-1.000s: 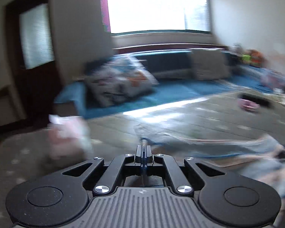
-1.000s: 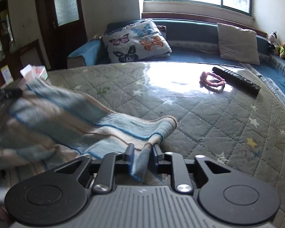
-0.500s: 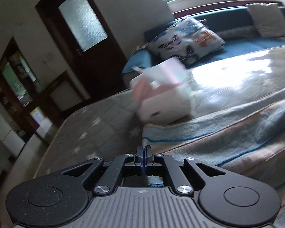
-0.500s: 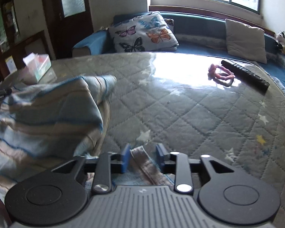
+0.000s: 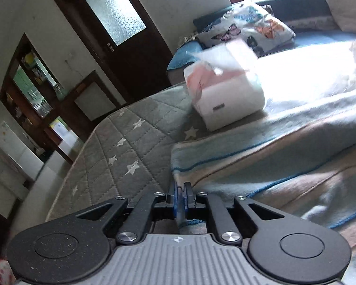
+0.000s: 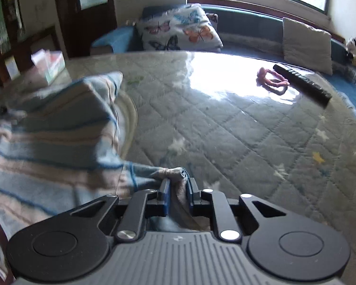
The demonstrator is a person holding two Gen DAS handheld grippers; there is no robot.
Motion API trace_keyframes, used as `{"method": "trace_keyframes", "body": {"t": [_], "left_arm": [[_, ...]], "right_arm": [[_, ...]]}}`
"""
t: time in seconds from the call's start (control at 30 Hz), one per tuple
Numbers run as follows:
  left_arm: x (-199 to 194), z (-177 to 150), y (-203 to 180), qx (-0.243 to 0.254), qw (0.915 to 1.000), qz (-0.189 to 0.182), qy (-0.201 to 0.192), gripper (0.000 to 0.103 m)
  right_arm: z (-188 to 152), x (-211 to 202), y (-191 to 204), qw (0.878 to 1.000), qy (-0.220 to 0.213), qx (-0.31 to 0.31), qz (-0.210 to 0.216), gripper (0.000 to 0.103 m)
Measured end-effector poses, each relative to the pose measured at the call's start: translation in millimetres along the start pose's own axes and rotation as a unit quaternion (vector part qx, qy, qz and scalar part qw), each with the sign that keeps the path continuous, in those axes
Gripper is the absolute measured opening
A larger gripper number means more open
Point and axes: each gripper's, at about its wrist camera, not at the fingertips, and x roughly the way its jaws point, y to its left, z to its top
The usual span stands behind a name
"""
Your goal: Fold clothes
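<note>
Two hand-held grippers work one striped blue-and-beige cloth spread on a grey quilted bed stitched with stars. The left hand-held gripper has its jaws nearly together, having just opened a little, with a thin edge of the cloth running between them; whether the pads still press on it I cannot tell. From there the cloth stretches ahead and to the right, and a white and pink tissue box stands just beyond its far edge. The right hand-held gripper has just been narrowing its jaws and now pinches a bunched corner of the same cloth, which is heaped to the left of the fingers in a blurred fold. Well ahead and to the right lie a pink ring and a black remote control beside it.
</note>
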Motion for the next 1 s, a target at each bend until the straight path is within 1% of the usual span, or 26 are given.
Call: {"method": "trace_keyframes", "body": {"t": [0.07,0.1,0.13,0.23,0.27,0.33,0.37,0.43,0.5,0.53,0.63,0.67,0.7,0.8,0.83,0.9,0.93,1.0], "left_arm": [[-12.9,2.5,-0.6,-0.006,0.9998,-0.020,-0.009,0.008],[-19.3,3.8,-0.9,-0.009,0.9994,-0.030,-0.013,0.008],[-26.3,4.7,-2.8,-0.011,0.9989,-0.042,-0.018,0.012],[-45.6,6.6,-10.4,-0.014,0.9963,-0.079,-0.030,0.023],[-50.9,7.6,-13.2,-0.015,0.9952,-0.091,-0.032,0.024],[-58.3,11.3,-18.9,-0.016,0.9927,-0.114,-0.036,0.025],[-60.4,13.9,-21.8,-0.016,0.9912,-0.126,-0.037,0.025],[-64.5,15.0,-26.3,-0.015,0.9893,-0.139,-0.041,0.026],[-66.7,16.0,-26.2,-0.020,0.9878,-0.149,-0.042,0.028],[-66.9,16.6,-25.7,-0.024,0.9870,-0.153,-0.042,0.028],[-67.6,20.3,-20.8,-0.041,0.9843,-0.167,-0.041,0.028],[-68.2,21.1,-18.4,-0.049,0.9830,-0.172,-0.043,0.028],[-67.8,22.9,-16.1,-0.058,0.9815,-0.178,-0.043,0.028],[-66.9,29.5,-12.2,-0.094,0.9723,-0.211,-0.035,0.028],[-66.3,30.8,-13.2,-0.105,0.9677,-0.227,-0.032,0.029],[-67.2,32.5,-18.9,-0.110,0.9614,-0.250,-0.032,0.031],[-67.9,32.2,-22.7,-0.109,0.9599,-0.256,-0.034,0.032],[-68.5,31.0,-29.8,-0.107,0.9567,-0.268,-0.036,0.032]], "right_arm": [[2.0,-8.3,3.4,1.000,-0.005,-0.015,-0.020,0.013],[3.9,-11.5,4.0,1.000,-0.010,-0.018,-0.022,0.013],[10.9,-17.0,5.3,0.999,-0.025,-0.018,-0.015,0.015],[36.4,-14.0,11.5,0.998,-0.051,-0.007,0.019,0.017],[44.9,-12.9,13.5,0.998,-0.060,-0.002,0.031,0.019],[62.4,2.0,19.9,0.996,-0.065,0.007,0.056,0.022],[70.6,12.2,22.8,0.996,-0.062,0.012,0.070,0.022],[83.0,36.5,31.2,0.995,-0.052,0.015,0.086,0.027],[94.6,61.2,39.2,0.994,-0.039,0.018,0.099,0.027],[99.9,72.4,42.3,0.993,-0.031,0.024,0.113,0.027],[111.1,93.1,55.9,0.987,-0.019,0.042,0.154,0.028],[112.9,92.5,63.6,0.985,-0.024,0.038,0.166,0.029],[111.7,90.1,74.4,0.983,-0.027,0.021,0.182,0.029],[107.8,82.7,107.1,0.972,-0.035,-0.031,0.228,0.029],[102.7,81.7,116.0,0.971,-0.035,-0.045,0.232,0.028],[92.1,79.7,133.7,0.968,-0.035,-0.073,0.238,0.029],[85.6,77.0,141.8,0.968,-0.044,-0.098,0.226,0.032],[73.7,70.6,153.4,0.966,-0.064,-0.144,0.203,0.032]]}}
